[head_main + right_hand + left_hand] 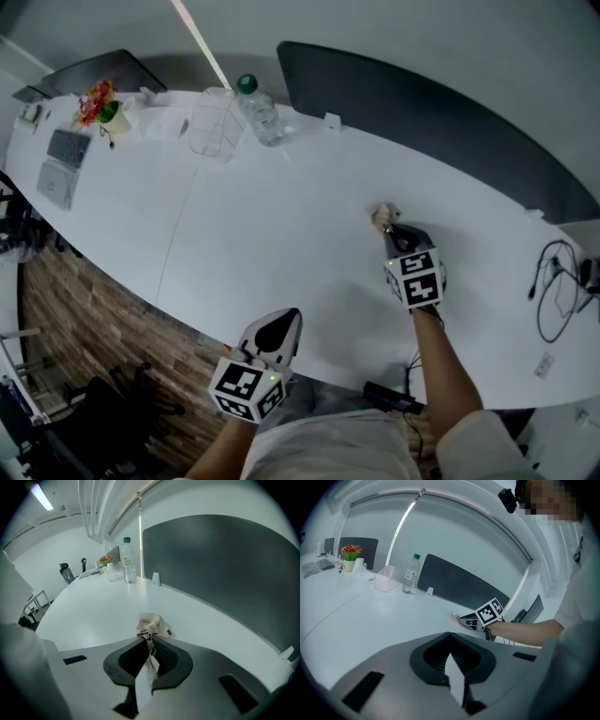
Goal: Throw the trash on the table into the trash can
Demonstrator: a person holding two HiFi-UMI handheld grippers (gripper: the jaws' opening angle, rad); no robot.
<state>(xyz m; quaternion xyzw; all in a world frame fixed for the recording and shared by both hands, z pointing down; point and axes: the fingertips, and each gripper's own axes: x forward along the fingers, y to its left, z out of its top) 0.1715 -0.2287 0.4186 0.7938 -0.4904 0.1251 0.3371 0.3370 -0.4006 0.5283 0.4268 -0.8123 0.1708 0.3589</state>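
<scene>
Surface: white curved table, its middle bare; wood-pattern floor showed below its near edge.
Background: dark partition panel ran along the table's far side.
Trash: one crumpled paper with small print rested on the table toward the right, nearer the panel than the near edge.
Right side: right gripper tilted down at the table, its jaws pressed together on the near end of the crumpled paper. Most of the wad stuck out past the tips.
Left side: left gripper was held over the table's near edge, well apart from the paper, its jaws closed against each other with nothing between them.
Far end: water bottle with green cap stood upright, just beside a clear container; a flower pot stood further left.
Right end: loose cables lay on the table.
</scene>
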